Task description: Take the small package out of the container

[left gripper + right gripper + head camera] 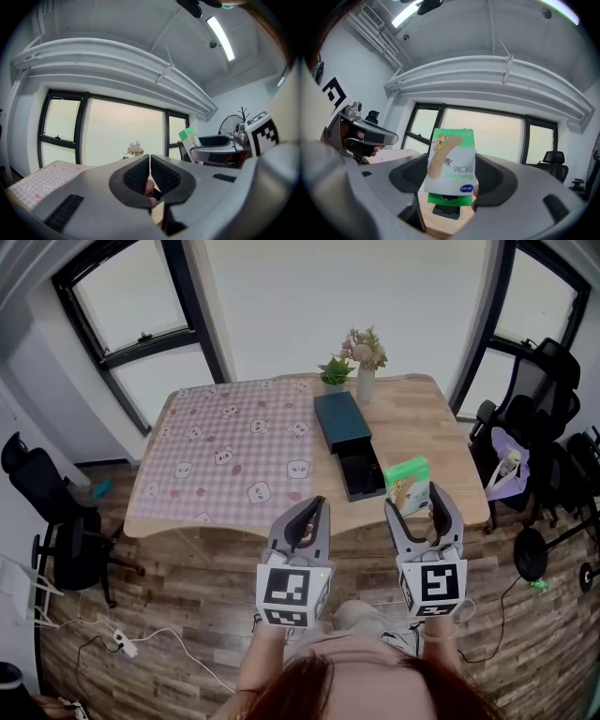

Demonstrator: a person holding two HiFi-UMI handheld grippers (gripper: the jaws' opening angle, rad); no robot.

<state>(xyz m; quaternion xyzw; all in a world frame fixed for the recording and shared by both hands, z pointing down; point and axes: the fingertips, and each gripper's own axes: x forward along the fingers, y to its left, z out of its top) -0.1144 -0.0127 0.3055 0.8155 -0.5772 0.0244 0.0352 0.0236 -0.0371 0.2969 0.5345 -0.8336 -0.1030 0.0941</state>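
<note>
Right gripper: my jaws clamp the small green-and-white bandage package upright. It is out of the open black drawer container on the wooden table. Left gripper: jaws pressed together (nothing gripped).

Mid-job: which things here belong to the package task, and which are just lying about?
Job: small package, held in the right gripper; dark container; left gripper, shut, empty.
Lying about: flower vase, potted plant, checked cloth, office chair.
</note>
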